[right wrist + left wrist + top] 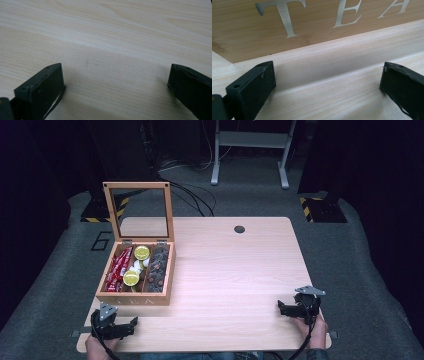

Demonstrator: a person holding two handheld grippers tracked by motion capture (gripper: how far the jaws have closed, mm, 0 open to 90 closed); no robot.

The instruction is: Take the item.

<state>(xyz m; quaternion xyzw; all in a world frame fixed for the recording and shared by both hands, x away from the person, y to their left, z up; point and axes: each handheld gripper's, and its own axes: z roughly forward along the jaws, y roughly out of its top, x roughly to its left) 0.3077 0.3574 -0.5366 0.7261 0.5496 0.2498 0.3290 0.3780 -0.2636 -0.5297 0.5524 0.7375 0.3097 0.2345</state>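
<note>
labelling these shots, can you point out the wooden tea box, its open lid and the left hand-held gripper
light wooden tea box (pixel 134 298): high view, front wall.
glass-paned wooden lid (pixel 112 210): high view, left frame rail, standing upright.
left hand-held gripper (pixel 134 323): high view, between its open black jaws.

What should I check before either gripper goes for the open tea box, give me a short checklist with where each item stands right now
1. Lid of the tea box raised upright: ok.
2. Left gripper jaws wide apart, nothing between them: ok.
3. Right gripper jaws wide apart, empty: ok.
4. Left gripper faces the box front, lettering close ahead: ok.
5. Compartments hold red sachets, yellow-topped capsules and dark pods: ok.
6. Bare table between right gripper and box: ok.
</note>
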